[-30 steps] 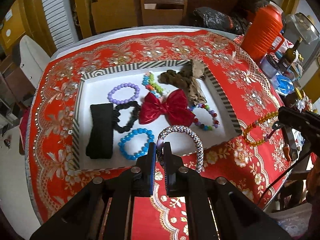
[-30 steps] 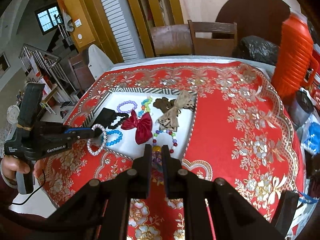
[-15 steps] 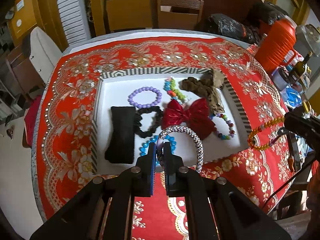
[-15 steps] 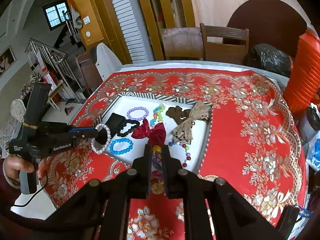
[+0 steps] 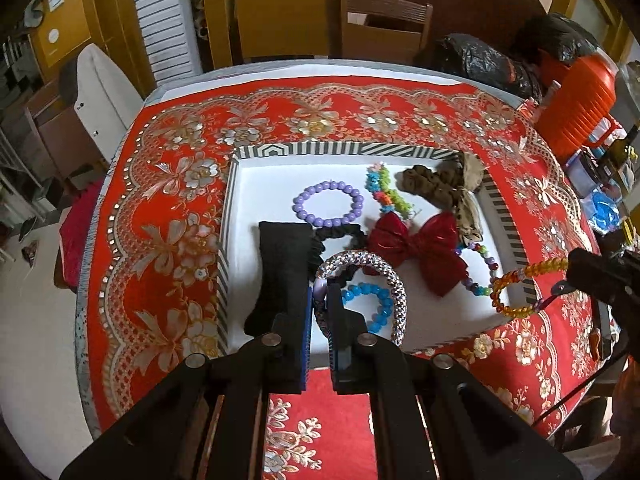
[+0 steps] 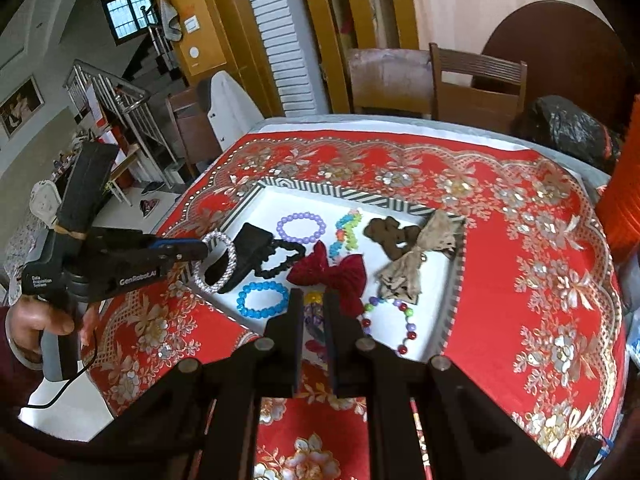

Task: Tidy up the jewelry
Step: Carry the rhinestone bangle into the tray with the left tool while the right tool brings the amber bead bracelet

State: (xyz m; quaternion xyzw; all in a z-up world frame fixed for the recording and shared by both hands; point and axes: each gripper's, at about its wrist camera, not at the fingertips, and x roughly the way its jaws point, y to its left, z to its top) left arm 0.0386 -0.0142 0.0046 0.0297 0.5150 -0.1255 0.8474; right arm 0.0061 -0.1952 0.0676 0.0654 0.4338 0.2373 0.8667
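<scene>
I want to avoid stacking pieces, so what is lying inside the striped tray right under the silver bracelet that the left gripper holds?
Below the silver bracelet sit the blue bead bracelet, the black scrunchie and bare tray floor. The left gripper hides the floor directly beneath it.

Both fisheye cameras sat behind their own gripper fingers at the table's near edge, looking down and away across the red tablecloth (image 5: 168,216) toward the far chairs (image 5: 380,28). The left wrist view hung close above the striped tray (image 5: 224,264); the right wrist view stood right of it. Both shared the tray (image 6: 454,300), and each caught the other gripper.
</scene>
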